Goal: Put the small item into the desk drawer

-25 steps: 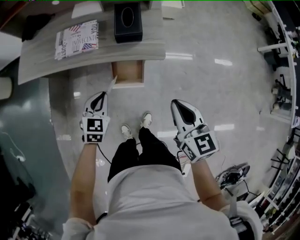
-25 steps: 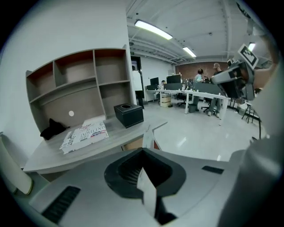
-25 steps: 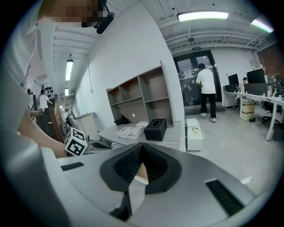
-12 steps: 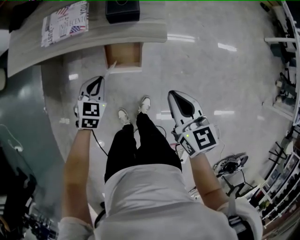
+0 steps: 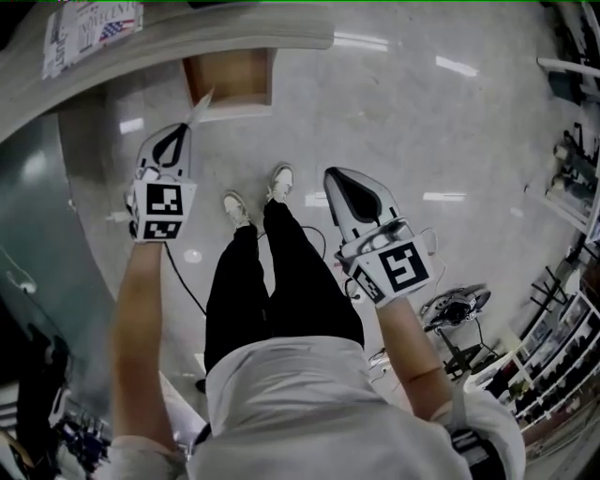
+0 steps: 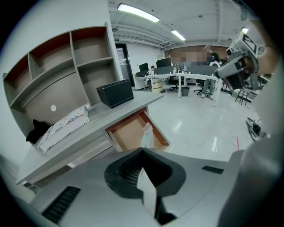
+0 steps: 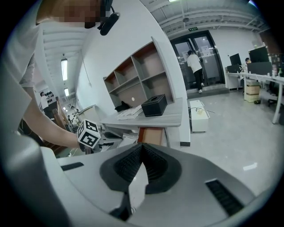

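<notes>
Glossy pale floor (image 5: 450, 122). Grey desk (image 5: 234, 28), its wood-lined drawer (image 5: 230, 80) open. Left gripper (image 5: 186, 127): jaws closed, pinching the small white item (image 5: 199, 105) at the drawer's front-left corner. Right gripper (image 5: 334, 178): jaws pressed together, nothing between, well apart from the desk. On the desk: black box (image 6: 115, 93), flag-print booklet (image 6: 62, 126), lettering unreadable.
</notes>
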Demonstrator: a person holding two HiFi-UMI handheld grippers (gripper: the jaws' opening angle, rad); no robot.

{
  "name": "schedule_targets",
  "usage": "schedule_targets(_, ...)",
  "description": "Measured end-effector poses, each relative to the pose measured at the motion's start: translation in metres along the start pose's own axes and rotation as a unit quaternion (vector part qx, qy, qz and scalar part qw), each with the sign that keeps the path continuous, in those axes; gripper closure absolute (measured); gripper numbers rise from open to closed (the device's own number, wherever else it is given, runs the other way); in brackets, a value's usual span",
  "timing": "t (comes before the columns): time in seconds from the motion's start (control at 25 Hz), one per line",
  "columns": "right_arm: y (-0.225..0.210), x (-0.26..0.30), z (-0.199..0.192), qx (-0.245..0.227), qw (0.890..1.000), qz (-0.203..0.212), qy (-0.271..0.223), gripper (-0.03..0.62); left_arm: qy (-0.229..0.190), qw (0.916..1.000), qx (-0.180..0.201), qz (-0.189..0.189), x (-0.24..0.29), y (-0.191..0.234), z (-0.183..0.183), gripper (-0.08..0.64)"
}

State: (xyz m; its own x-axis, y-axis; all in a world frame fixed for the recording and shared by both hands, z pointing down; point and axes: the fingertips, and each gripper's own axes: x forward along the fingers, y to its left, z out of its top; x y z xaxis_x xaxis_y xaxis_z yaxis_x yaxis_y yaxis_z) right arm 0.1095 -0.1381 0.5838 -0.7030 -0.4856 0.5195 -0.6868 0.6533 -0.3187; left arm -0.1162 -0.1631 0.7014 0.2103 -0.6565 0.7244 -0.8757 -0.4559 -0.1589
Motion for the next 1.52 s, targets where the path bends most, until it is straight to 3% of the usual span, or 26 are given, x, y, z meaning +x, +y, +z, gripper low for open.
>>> schedule_targets(0.2, -0.01, 0.001, -0.012, 0.006, 1.0, 0.0, 0.008, 0.569, 0.017, 0.9997, 0.019, -0.008, 0.024, -0.008, -0.006, 0.543)
schedule_targets(0.44, -0.018, 0.003, -0.024, 0.014, 1.0, -0.002, 0.022, 0.569, 0.042, 0.9951, 0.085, -0.027, 0.059, -0.02, -0.011, 0.543)
schedule_targets(0.76, -0.025, 0.007, -0.022, 0.01, 0.999, 0.0, 0.03, 0.569, 0.093, 0.9714, 0.21, -0.061, 0.088, -0.045, -0.031, 0.543)
schedule_targets(0.96, -0.026, 0.01, -0.021, 0.01, 0.999, 0.005, 0.035, 0.569, 0.109, 0.9646, 0.232, -0.061, 0.098, -0.05, -0.037, 0.543)
schedule_targets(1.2, -0.025, 0.016, -0.022, 0.013, 0.999, 0.008, 0.04, 0.569, 0.126, 0.949, 0.278, -0.08, 0.11, -0.062, -0.048, 0.543)
schedule_targets(1.52, -0.034, 0.015, -0.021, 0.016, 0.999, 0.005, 0.045, 0.569, 0.139, 0.9425, 0.287, -0.099, 0.126, -0.069, -0.047, 0.543)
